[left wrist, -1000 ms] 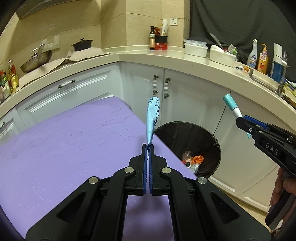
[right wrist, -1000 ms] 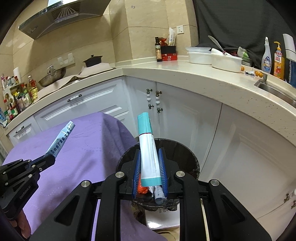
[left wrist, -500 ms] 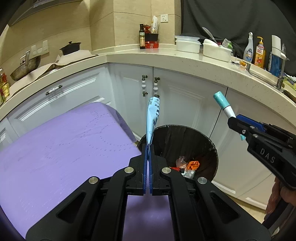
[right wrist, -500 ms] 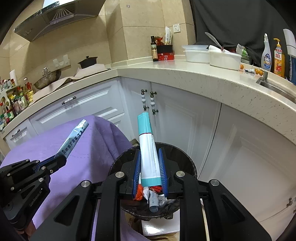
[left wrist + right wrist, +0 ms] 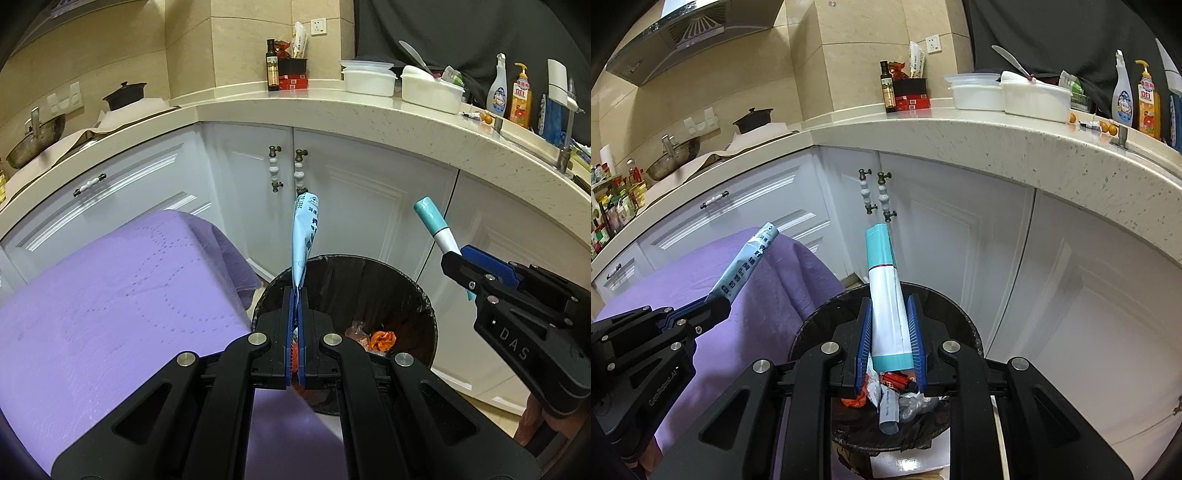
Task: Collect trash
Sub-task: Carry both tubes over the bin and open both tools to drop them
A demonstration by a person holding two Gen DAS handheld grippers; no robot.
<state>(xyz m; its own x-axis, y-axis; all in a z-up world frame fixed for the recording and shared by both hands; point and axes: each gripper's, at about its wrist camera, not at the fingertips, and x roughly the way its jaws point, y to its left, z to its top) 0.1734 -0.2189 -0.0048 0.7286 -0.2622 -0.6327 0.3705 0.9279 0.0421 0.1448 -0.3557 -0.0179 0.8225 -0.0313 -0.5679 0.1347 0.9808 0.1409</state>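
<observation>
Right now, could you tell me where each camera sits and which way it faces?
Left wrist: rides the left claw, facing the black round trash bin; its fingers pinch a light-blue flat sachet.
Right wrist: rides the right claw, above that bin, gripping a white-and-teal tube.
Shared: bin, purple tablecloth, each other's claw.

"DAS" on right tool body; "GenRobot-AI" on left tool body.
</observation>
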